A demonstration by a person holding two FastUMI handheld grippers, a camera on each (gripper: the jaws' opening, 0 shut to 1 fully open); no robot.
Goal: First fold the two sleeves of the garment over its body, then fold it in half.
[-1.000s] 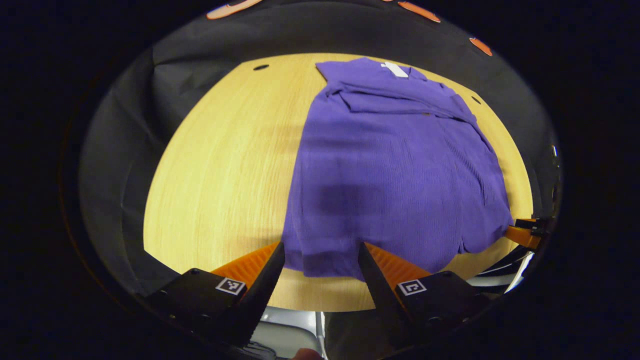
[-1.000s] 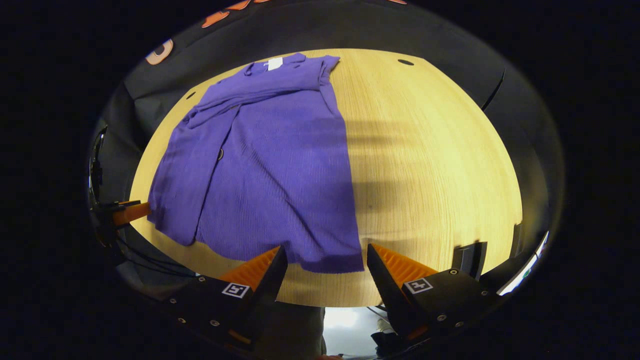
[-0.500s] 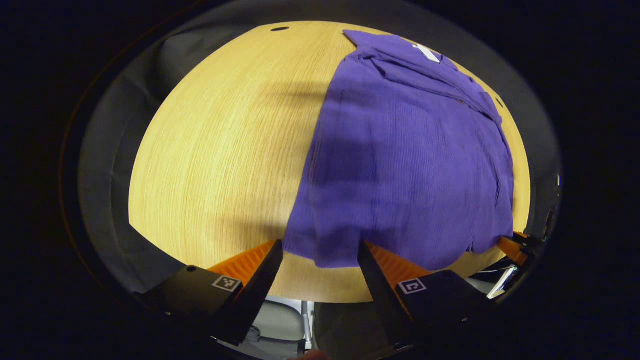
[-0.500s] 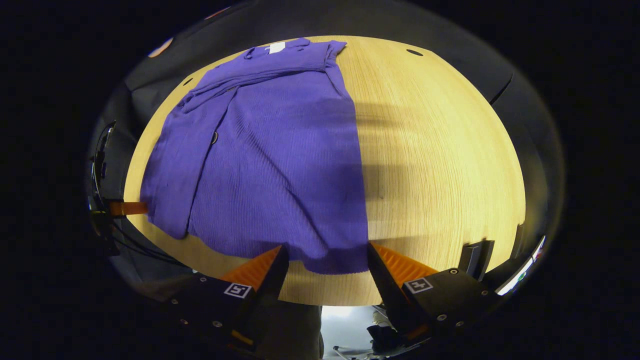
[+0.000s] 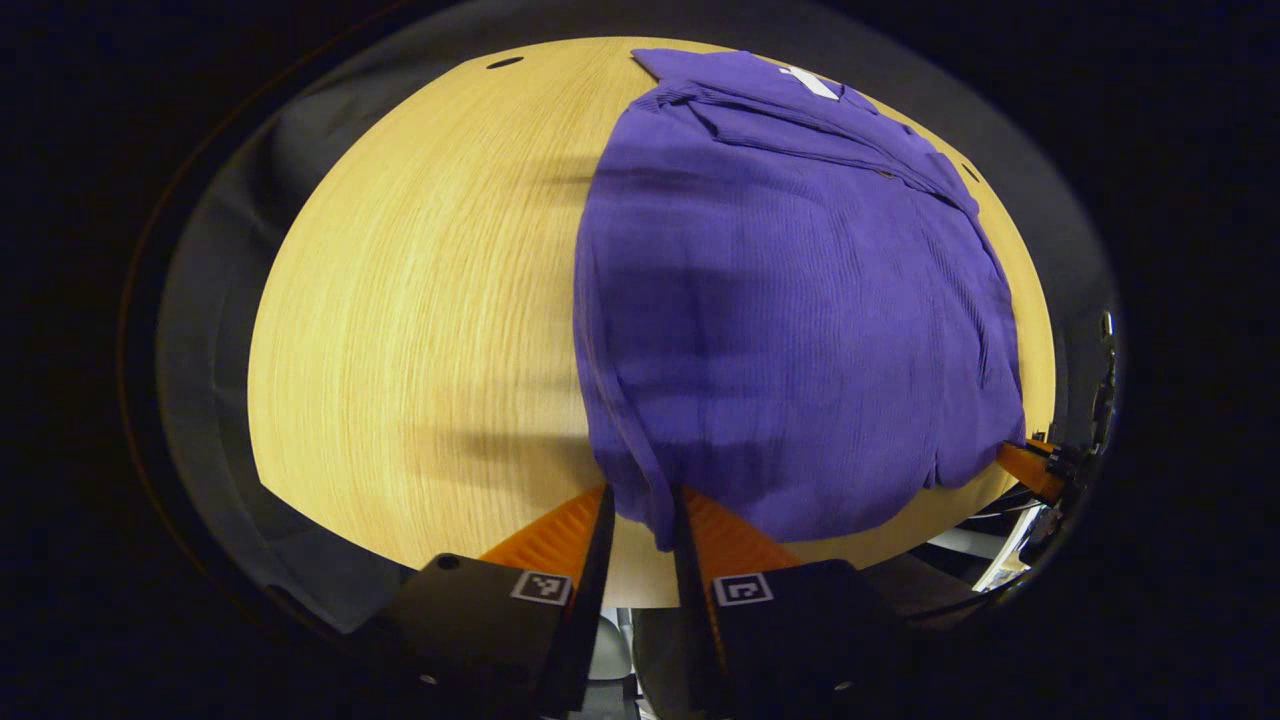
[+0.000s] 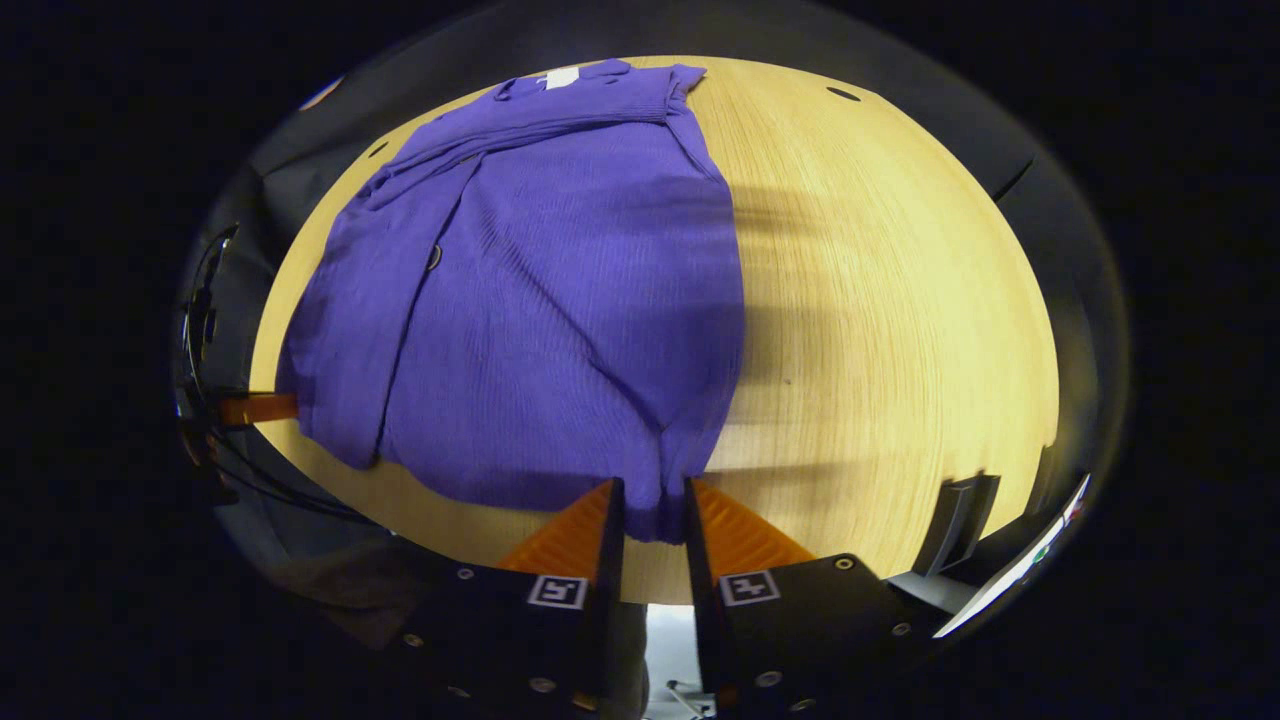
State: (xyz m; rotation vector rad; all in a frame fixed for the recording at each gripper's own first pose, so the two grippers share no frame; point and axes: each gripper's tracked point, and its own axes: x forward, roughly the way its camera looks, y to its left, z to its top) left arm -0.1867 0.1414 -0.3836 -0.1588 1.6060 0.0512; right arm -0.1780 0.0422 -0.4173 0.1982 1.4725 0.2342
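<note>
At hem, both tools (image 5: 645,520) (image 6: 652,512) apparently pinching garment (image 5: 790,300)

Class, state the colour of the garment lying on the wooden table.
The garment is purple, with a fine ribbed texture; the right gripper view shows it best.

Right gripper (image 6: 648,505) pinches the purple garment's (image 6: 540,300) near hem corner (jaws nearly closed).

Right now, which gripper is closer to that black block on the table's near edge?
Right. The right gripper, jaws shut on the purple garment, has the black block to its right; the left gripper is beyond the garment's opposite side.
</note>
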